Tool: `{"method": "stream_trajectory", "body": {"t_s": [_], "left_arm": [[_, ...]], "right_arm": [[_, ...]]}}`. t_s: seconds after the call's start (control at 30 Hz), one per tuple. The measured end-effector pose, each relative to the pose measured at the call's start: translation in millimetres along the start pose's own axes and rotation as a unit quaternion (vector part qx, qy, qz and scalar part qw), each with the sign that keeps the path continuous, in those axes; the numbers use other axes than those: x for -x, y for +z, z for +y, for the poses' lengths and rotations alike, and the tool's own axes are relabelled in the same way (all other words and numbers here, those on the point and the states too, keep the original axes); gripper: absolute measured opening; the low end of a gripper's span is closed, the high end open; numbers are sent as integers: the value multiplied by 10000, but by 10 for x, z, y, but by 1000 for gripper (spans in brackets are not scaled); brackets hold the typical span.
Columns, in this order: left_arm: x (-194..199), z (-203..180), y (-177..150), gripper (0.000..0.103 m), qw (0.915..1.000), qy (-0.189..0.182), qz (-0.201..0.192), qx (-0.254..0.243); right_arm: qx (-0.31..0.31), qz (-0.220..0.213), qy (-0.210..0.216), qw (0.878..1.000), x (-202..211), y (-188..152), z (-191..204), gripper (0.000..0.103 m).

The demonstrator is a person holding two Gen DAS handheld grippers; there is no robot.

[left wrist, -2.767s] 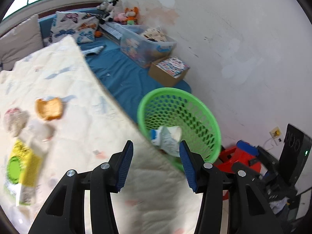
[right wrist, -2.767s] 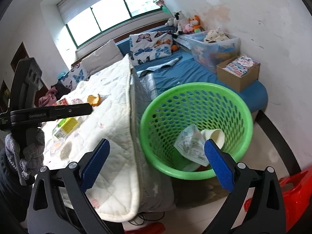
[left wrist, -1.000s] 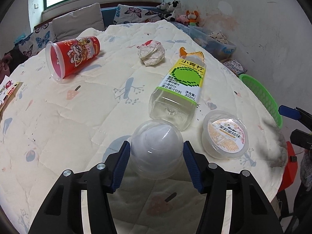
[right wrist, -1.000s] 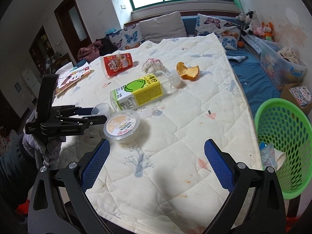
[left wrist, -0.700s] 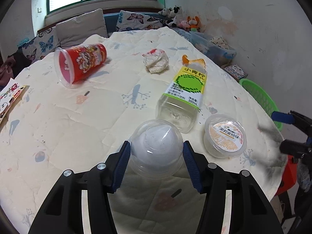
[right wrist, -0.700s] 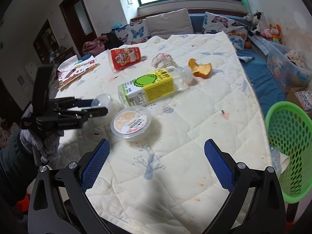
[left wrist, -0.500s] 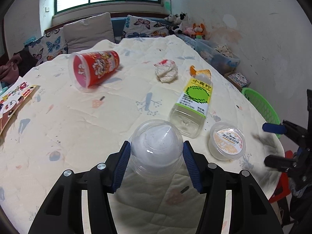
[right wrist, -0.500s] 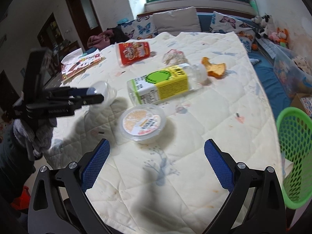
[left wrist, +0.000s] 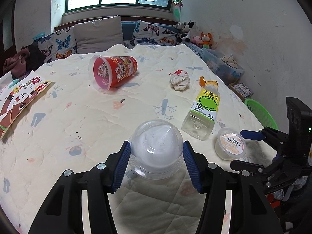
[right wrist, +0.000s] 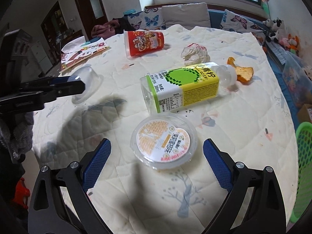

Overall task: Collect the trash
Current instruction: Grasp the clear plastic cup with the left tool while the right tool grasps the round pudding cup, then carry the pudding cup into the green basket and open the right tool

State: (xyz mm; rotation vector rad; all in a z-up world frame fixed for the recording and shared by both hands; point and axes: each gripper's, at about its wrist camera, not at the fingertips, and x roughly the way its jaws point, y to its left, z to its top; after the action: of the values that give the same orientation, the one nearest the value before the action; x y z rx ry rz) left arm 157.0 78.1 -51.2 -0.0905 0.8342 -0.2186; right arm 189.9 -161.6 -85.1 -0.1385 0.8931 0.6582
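My quilted table (left wrist: 81,117) carries the trash. The green basket (right wrist: 304,156) sits off its right edge. My right gripper (right wrist: 157,159) hangs spread wide, the sealed pudding cup (right wrist: 163,141) lying just beyond its fingers. My left gripper (left wrist: 156,160) clamps a clear dome cup (left wrist: 157,152), lifted.
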Motion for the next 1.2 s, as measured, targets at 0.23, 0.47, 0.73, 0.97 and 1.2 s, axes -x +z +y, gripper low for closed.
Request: {"method": "stream_trajectory", "body": {"t_s": [0.23, 0.47, 0.73, 0.97, 1.2], "left_arm": [[-2, 31, -10, 53, 10000, -49, -10, 59], [12, 17, -2, 53, 9999, -86, -36, 73], [30, -121, 54, 53, 9998, -183, -65, -5], [48, -347, 145, 53, 9992, -344, -115, -170], [-33, -749, 277, 53, 9973, -594, -86, -425]], "right_arm": [[-42, 101, -90, 9999, -131, 48, -20, 84], [-157, 164, -57, 9997, -170, 18, -52, 69], [-310, -17, 30, 9995, 27, -45, -102, 68], [-679, -303, -2, 9972, 369, -159, -299, 68], [-1136, -626, -453, 9905, 819, -332, -781, 68]]}}
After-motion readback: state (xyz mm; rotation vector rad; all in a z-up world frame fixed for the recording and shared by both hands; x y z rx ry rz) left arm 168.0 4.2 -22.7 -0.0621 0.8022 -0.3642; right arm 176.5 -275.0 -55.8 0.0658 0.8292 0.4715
